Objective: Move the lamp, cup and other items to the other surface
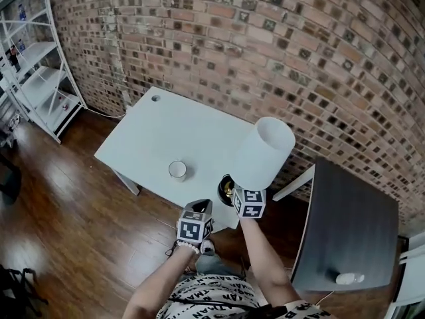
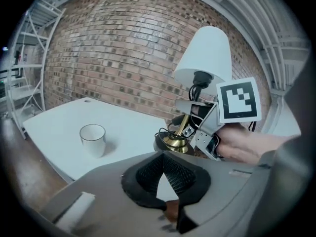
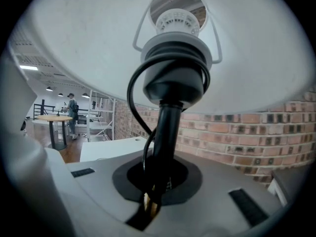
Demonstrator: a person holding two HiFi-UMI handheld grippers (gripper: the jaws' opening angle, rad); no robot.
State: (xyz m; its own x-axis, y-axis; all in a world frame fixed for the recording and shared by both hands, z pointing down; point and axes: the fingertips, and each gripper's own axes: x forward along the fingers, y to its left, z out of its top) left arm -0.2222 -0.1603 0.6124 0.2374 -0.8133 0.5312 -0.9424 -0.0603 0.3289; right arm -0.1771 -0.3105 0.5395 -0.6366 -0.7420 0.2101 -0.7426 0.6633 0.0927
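A lamp with a white shade and a brass and black base is at the front right corner of the white table. My right gripper is shut on the lamp's thin stem just under the bulb socket, and the black cord loops beside the stem. I cannot tell whether the base rests on the table. A white cup stands upright on the table, left of the lamp. My left gripper hovers at the table's front edge with its jaws shut on nothing; the cup is ahead to its left.
A dark table stands to the right with a small white object near its front edge. White shelving stands at the far left against the brick wall. The floor is wood. A person stands far off beside a round table.
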